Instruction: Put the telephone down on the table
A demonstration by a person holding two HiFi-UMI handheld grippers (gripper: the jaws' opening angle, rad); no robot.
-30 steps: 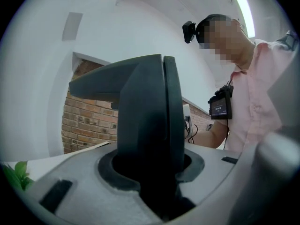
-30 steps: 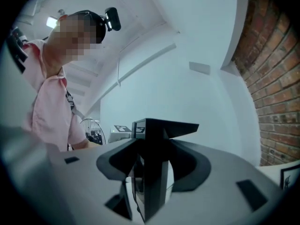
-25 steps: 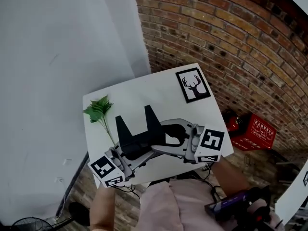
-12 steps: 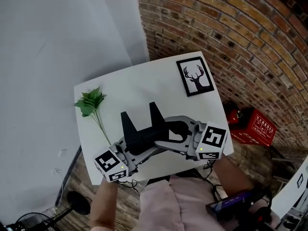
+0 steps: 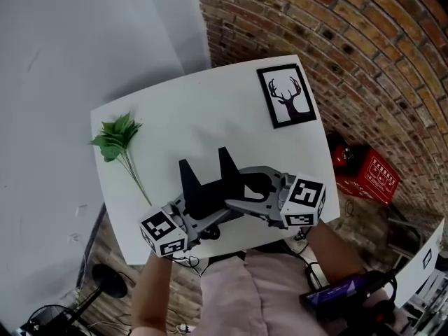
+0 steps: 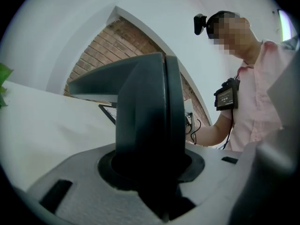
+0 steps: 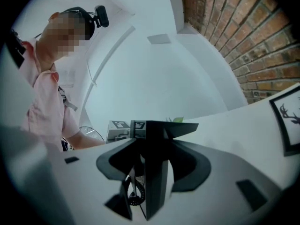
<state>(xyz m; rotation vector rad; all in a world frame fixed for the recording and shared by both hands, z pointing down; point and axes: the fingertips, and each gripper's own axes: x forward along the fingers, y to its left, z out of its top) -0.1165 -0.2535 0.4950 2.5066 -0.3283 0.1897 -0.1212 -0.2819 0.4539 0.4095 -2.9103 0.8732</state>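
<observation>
A black telephone (image 5: 203,196) with two pointed black uprights is carried between both grippers, low over the near part of the white table (image 5: 210,96). My left gripper (image 5: 196,215) is shut on one black part (image 6: 145,107), which fills the middle of the left gripper view. From the other side my right gripper (image 5: 245,191) is shut on another black part (image 7: 154,153). The two grippers face each other. A coiled cord (image 7: 132,191) hangs below the telephone. I cannot tell whether the telephone touches the table.
A green leafy sprig (image 5: 115,135) lies at the table's left. A framed deer picture (image 5: 288,95) lies at the far right corner. A brick wall runs behind and to the right, with a red crate (image 5: 367,180) on the floor.
Both grippers have sunk together toward the table with the telephone still between them. The grip looks unchanged.
</observation>
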